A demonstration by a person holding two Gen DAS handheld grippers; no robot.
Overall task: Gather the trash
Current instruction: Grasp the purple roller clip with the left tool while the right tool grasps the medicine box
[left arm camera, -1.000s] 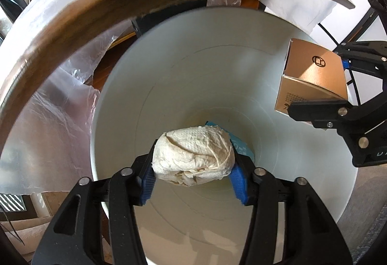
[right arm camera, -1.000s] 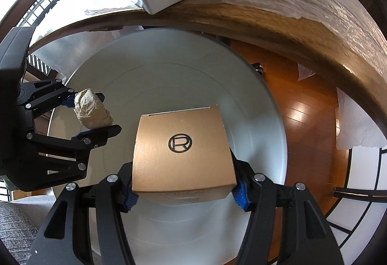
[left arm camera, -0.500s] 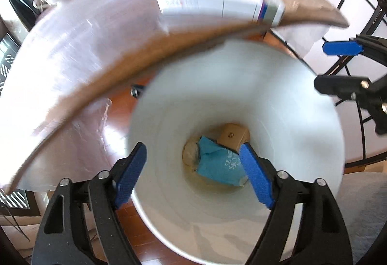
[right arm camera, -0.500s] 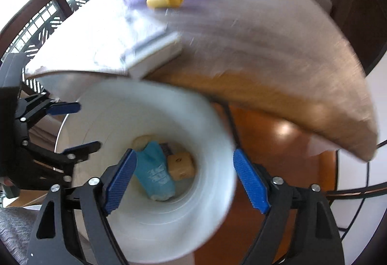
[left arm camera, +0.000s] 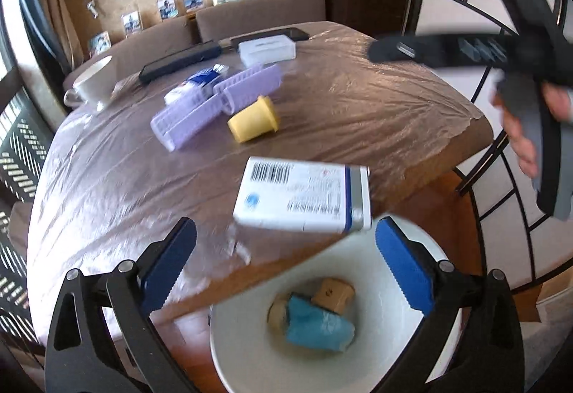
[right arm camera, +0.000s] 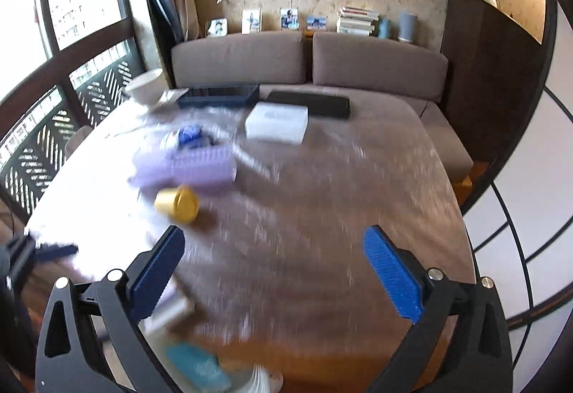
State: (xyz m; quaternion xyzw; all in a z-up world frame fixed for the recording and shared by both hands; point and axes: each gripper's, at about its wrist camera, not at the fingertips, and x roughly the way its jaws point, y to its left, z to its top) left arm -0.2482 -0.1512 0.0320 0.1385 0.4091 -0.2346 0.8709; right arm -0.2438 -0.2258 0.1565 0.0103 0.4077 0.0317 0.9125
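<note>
Both grippers empty, jaws spread wide, just opened, nothing btwn them: left gripper (left arm camera: 286, 264), right gripper (right arm camera: 274, 271). Bin (left arm camera: 372, 249) lower frame holds brown box (left arm camera: 335, 292), blue wrapper (left arm camera: 318, 328), paper wad. Left on table (left arm camera: 358, 113): white box (left arm camera: 304, 196), yellow cup (left arm camera: 254, 119) mid-frame.

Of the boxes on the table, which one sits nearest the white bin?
The white box with the barcode label, lying flat at the table's near edge just above the bin. The plain white box and the dark flat cases lie far across the table, toward the sofa.
</note>
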